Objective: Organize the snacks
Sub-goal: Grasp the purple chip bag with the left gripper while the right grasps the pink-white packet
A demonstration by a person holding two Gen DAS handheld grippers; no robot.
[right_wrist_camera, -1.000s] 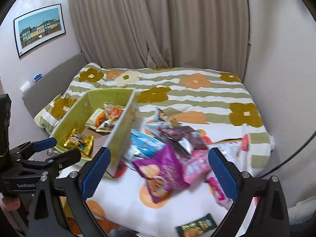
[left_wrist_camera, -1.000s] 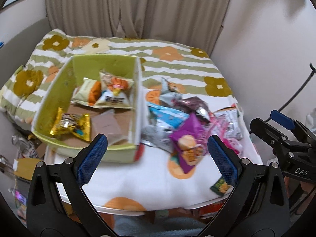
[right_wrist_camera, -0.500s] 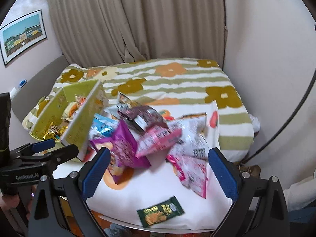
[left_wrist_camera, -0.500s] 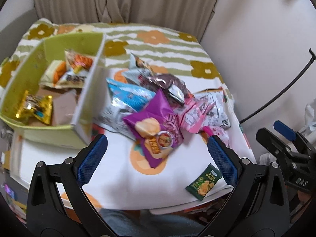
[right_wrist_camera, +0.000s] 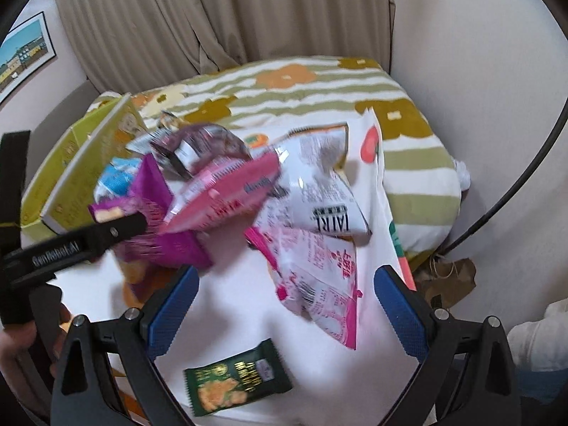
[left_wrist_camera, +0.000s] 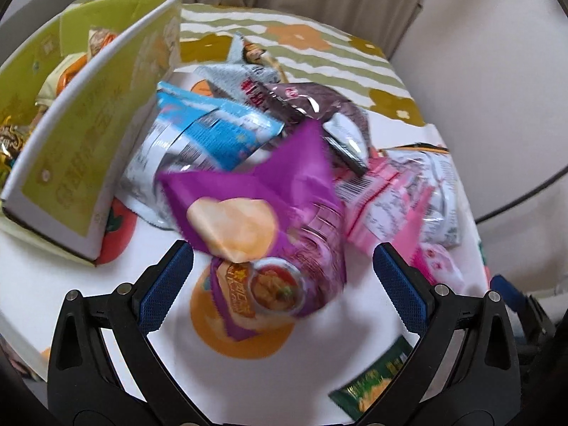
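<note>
Your left gripper (left_wrist_camera: 282,271) hung wide open and empty over the table, its blue pads (left_wrist_camera: 165,285) flanking the lower end of the purple chip bag (left_wrist_camera: 269,227), which lay just ahead between the fingers but untouched. Your right gripper (right_wrist_camera: 285,303) was spread just as wide with nothing in it, its fingers framing bare white tablecloth (right_wrist_camera: 230,305); the pink-and-white packet (right_wrist_camera: 316,280) lay between and just beyond them, and the small dark green packet (right_wrist_camera: 236,378) sat near the table's front edge, close under the left finger.

Behind the purple bag, the left view showed the blue-and-silver bag (left_wrist_camera: 198,138) resting against the wall of the green box (left_wrist_camera: 81,149), with the dark maroon packet (left_wrist_camera: 309,106) farther back and pink packets (left_wrist_camera: 383,202) to the right. That view alone looked into the box, where an orange-and-white packet (left_wrist_camera: 97,41) and a gold wrapper (left_wrist_camera: 10,138) lay inside.

Only the right view took in the white bag with black lettering (right_wrist_camera: 319,191), the flat pink bag (right_wrist_camera: 227,195) leaning across the heap, the framed picture (right_wrist_camera: 25,53) on the wall and one black finger of your left gripper reaching in over the purple bag
</note>
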